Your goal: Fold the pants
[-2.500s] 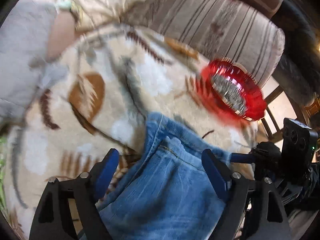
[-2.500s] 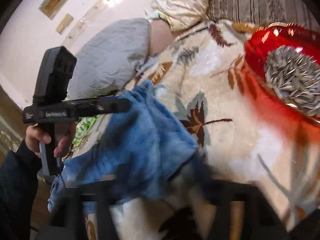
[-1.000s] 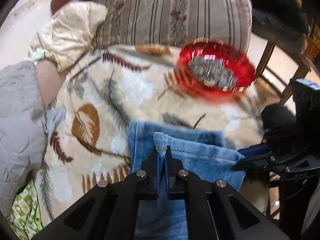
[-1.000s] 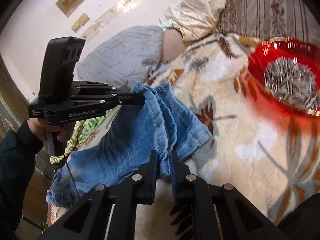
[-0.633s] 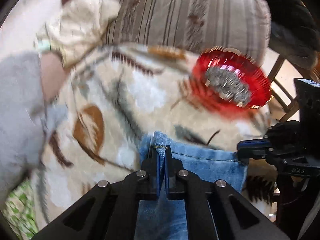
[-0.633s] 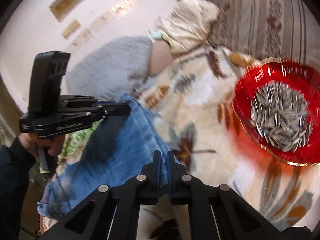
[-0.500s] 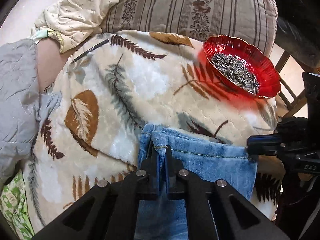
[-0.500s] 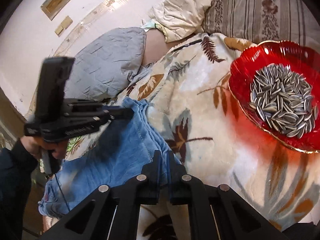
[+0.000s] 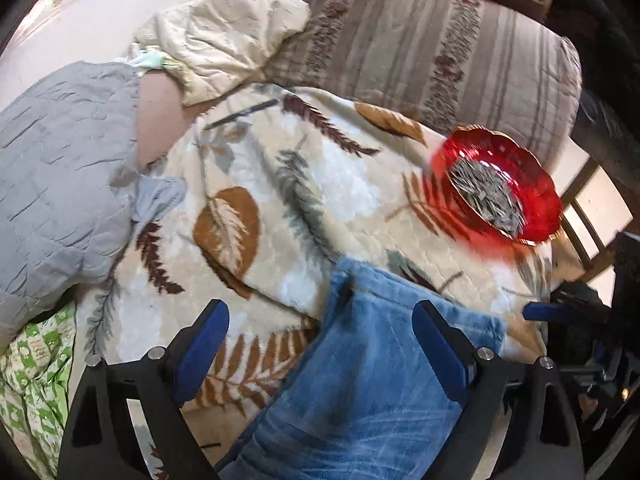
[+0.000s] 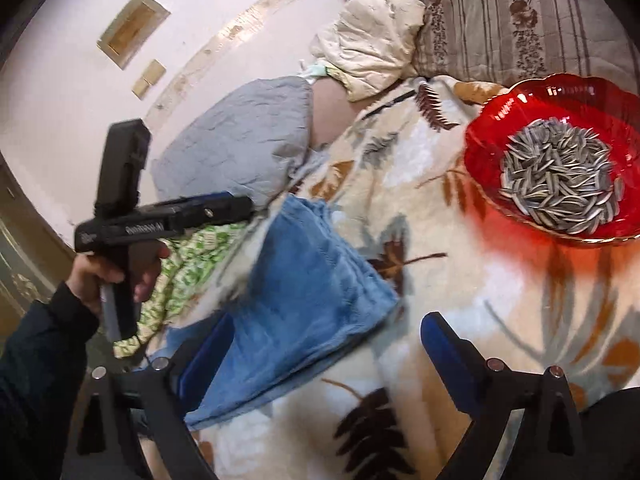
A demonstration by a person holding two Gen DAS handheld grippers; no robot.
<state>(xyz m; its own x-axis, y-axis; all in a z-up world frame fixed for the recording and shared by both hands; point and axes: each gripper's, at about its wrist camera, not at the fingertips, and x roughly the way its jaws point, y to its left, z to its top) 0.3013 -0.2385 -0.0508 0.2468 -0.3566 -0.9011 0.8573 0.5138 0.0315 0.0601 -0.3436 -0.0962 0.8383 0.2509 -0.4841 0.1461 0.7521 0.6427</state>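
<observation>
The blue denim pants (image 9: pixel 360 380) lie folded on the leaf-patterned blanket (image 9: pixel 256 208), their folded edge toward the red bowl. In the right wrist view the pants (image 10: pixel 304 304) lie as a layered stack. My left gripper (image 9: pixel 320 332) is open, its blue pads on either side of the pants' upper edge and holding nothing. It also shows in the right wrist view (image 10: pixel 216 208), held above the pants. My right gripper (image 10: pixel 326 344) is open and empty over the pants' right corner.
A red glass bowl (image 9: pixel 500 196) of sunflower seeds stands on the blanket at the right. A grey quilted cushion (image 9: pixel 60 184), a cream pillow (image 9: pixel 224 44) and a striped sofa back (image 9: pixel 440 48) border the blanket. A green-patterned cloth (image 9: pixel 28 392) lies at the left.
Both grippers were shut on the pants' edge half a second ago. Both have opened and let go, and the pants now lie on the blanket.
</observation>
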